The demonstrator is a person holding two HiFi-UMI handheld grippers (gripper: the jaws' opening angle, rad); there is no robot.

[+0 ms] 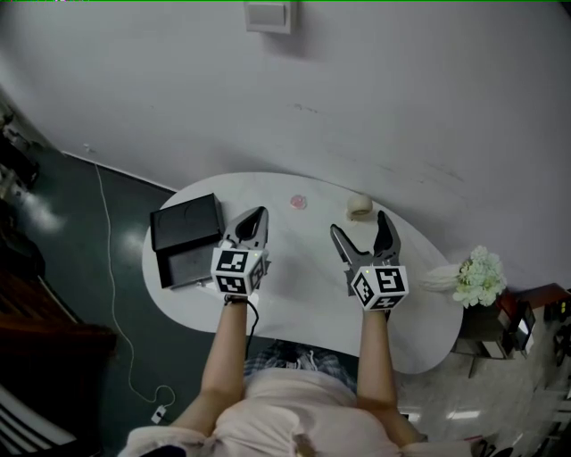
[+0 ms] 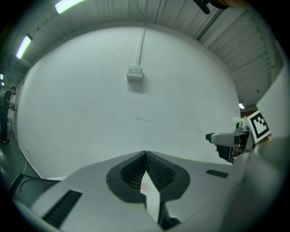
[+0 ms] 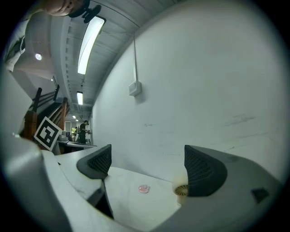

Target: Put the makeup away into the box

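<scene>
A black box [image 1: 187, 239] lies open at the left end of the white oval table [image 1: 303, 294], lid flat behind the tray. A small pink round makeup item [image 1: 298, 203] [image 3: 144, 188] sits near the far edge. A cream round compact [image 1: 359, 206] [image 3: 181, 190] lies to its right. My left gripper [image 1: 258, 217] [image 2: 146, 156] is shut and empty beside the box. My right gripper [image 1: 363, 231] [image 3: 147, 165] stands open and empty, just short of the cream compact.
White flowers [image 1: 477, 275] stand at the table's right end. A white wall [image 1: 357, 98] with a switch plate [image 1: 268, 15] rises behind the table. A white cable [image 1: 116, 277] runs over the dark floor at the left.
</scene>
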